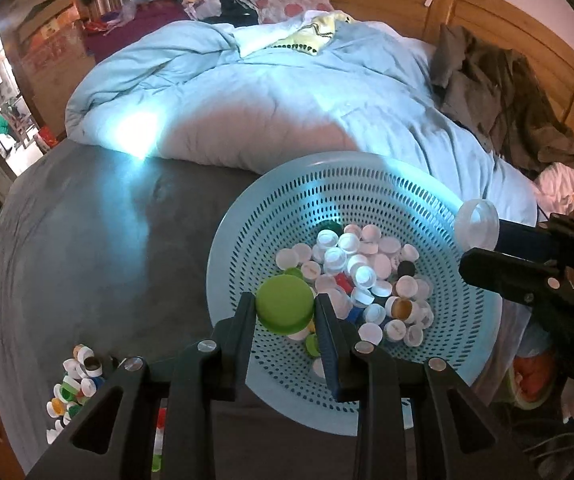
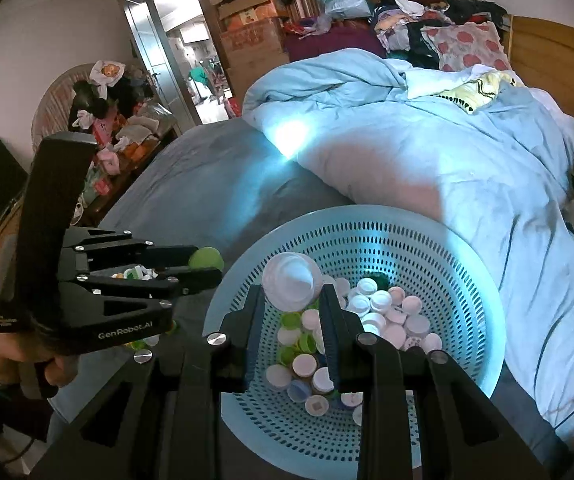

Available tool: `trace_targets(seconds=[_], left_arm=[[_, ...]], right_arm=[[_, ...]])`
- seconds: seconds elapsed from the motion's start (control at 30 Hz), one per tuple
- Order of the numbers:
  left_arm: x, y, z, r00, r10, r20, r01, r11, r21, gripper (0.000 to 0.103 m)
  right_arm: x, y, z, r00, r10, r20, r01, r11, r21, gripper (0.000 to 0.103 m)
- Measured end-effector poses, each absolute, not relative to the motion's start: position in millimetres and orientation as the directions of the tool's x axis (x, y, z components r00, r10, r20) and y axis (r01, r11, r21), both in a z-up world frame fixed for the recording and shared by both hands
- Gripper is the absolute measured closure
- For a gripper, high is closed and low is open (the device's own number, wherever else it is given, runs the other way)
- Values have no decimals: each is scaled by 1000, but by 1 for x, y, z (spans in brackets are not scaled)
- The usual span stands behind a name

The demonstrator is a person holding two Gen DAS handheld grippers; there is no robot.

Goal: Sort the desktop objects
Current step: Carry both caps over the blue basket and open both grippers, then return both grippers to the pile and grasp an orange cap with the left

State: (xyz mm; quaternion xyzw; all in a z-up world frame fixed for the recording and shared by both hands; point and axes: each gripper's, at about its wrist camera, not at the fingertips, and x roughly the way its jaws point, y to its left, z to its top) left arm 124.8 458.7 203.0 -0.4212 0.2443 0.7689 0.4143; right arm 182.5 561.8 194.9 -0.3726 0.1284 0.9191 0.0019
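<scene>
Green plastic, a broad round bottle cap (image 1: pixel 285 304), sat pinched across its rim between the two black fingers of my left gripper (image 1: pixel 285 308), held just above the near lip of the pale blue perforated plastic basket (image 1: pixel 367 168). My right gripper (image 2: pixel 293 294) was likewise clamped on a wide white plastic cap (image 2: pixel 293 280), raised over the basket's inner slope. Both caps looked feather-light, rigid and smooth-skinned, so I judged a modest squeeze across the widest part safest; a grip on the sloping edge would likely let one squirt out. Below them a heap of small white, green, blue and red bottle caps (image 1: pixel 367 276) lay loose in the basket's bowl, apt to shift and roll if nudged. Off to my left, a smaller cluster of mixed caps (image 1: pixel 77 380) rested on the dark grey bed sheet (image 1: pixel 107 240). Beyond the basket, touching its far rim, a crumpled light blue quilt (image 1: pixel 287 92) rose toward a wooden headboard (image 1: pixel 507 24).
</scene>
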Motion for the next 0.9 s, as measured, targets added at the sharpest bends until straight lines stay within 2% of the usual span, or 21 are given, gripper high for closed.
trace_targets(seconds=[0.17,0.2,0.23,0.27,0.3,0.33,0.57,0.73,0.8,0.9], left_arm=[[126,461,205,-310,438,-844,-843,-536,31,71],[126,461,206,-312,443,-840,-843,-538,29,67],[126,460,208,-317,450,-835,-842,-539,29,48],[126,459,210,-333,455,-826,-837,-545,37,36],[126,456,214,-373,460,-806,-825,-562,61,19],[126,453,217,-399,464,-791,-816,-573,75,15],[120,412,234,-434,518,-737,-794,-606,42,15],[107,304,225,-502,563,-656,-734,-679,-20,14],[97,245,209,-562,528,-637,-655,-754,-48,12],[81,154,170,-649,408,-642,-476,-876,-75,12]], right_arm=[[184,562,194,-726,-89,-682,-98,-968,230,78],[184,562,194,-728,-80,-681,-101,-970,222,78],[184,562,194,-729,-72,-681,-106,-971,216,74],[186,562,195,-734,-68,-676,-109,-970,215,60],[188,562,197,-743,-62,-667,-111,-970,215,52],[191,562,199,-751,-55,-659,-115,-970,213,45],[204,552,209,-788,-74,-612,-94,-967,237,45],[230,514,185,-798,-118,-591,-32,-971,238,45],[240,488,159,-784,-153,-602,9,-972,235,45],[249,447,119,-745,-197,-637,68,-973,221,45]])
